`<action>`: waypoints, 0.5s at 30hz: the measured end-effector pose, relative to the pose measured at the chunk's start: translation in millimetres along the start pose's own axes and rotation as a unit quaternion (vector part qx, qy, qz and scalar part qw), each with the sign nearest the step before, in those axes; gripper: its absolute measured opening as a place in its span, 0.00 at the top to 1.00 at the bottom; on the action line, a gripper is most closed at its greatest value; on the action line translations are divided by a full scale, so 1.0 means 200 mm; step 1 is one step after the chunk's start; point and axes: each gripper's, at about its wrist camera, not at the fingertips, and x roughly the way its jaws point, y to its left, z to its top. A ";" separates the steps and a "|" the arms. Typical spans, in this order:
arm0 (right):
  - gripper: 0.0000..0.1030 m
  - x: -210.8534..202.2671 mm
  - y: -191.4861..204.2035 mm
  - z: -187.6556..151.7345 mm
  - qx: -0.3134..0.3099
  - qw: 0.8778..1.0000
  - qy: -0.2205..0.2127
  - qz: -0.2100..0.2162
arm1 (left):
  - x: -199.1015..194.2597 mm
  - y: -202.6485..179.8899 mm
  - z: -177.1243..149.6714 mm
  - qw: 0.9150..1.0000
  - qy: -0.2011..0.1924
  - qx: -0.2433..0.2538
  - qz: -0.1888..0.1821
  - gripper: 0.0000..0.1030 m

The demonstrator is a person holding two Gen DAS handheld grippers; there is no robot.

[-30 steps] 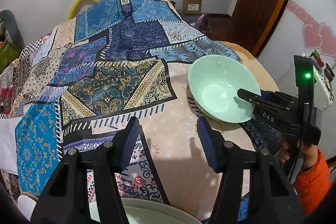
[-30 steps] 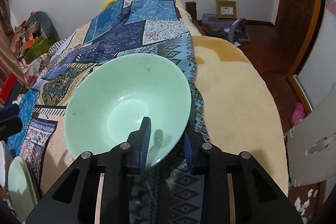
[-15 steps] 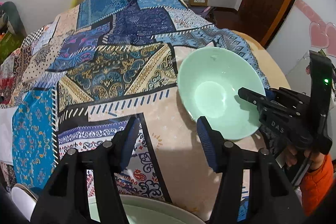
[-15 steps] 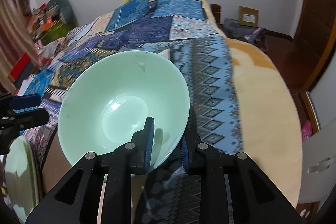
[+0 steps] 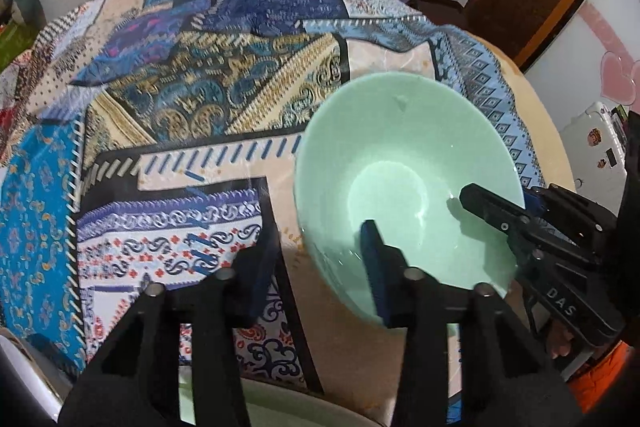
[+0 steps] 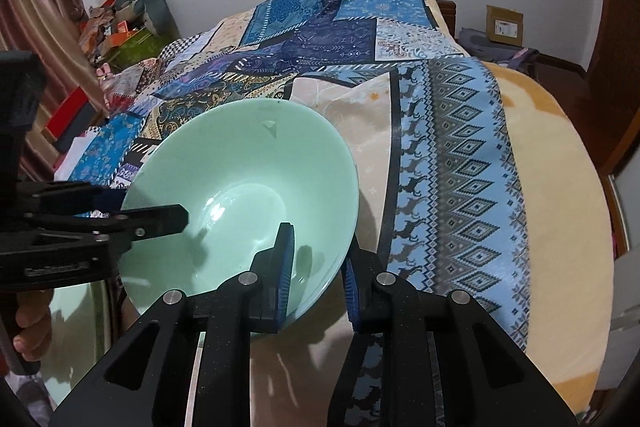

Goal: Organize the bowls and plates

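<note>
Bowl (image 6: 240, 187): over bed, just above plate (image 6: 76, 327).
R gripper (image 6: 316, 287): fingers clamped on bowl rim.
L gripper (image 5: 316, 267): fingers closing astride opposite rim; contact unclear.
Tip: keep bowl level; release R only once L grip firm.

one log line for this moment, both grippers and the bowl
right gripper: shut on bowl rim | left gripper: closing, straddles rim, grip unclear | bowl: tilted over quilt

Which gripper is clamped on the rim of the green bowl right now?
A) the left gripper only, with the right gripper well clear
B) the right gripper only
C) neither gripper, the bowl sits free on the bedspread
B: the right gripper pinches the green bowl by its near rim, one finger inside, one outside; the left gripper straddles the opposite rim with a visible gap.
</note>
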 end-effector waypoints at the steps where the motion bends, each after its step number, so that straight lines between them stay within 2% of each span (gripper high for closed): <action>1: 0.80 0.00 0.00 0.00 0.001 1.000 0.000 0.000 | 0.02 0.00 0.00 1.000 0.006 -0.003 -0.007 0.67; 8: 0.80 0.01 0.00 0.00 0.011 1.000 0.005 0.001 | 0.05 -0.02 -0.01 1.000 0.007 0.004 -0.020 0.80; 15: 0.80 0.02 0.04 -0.02 0.004 1.000 0.003 -0.007 | 0.06 -0.02 0.00 1.000 0.005 0.007 -0.020 0.82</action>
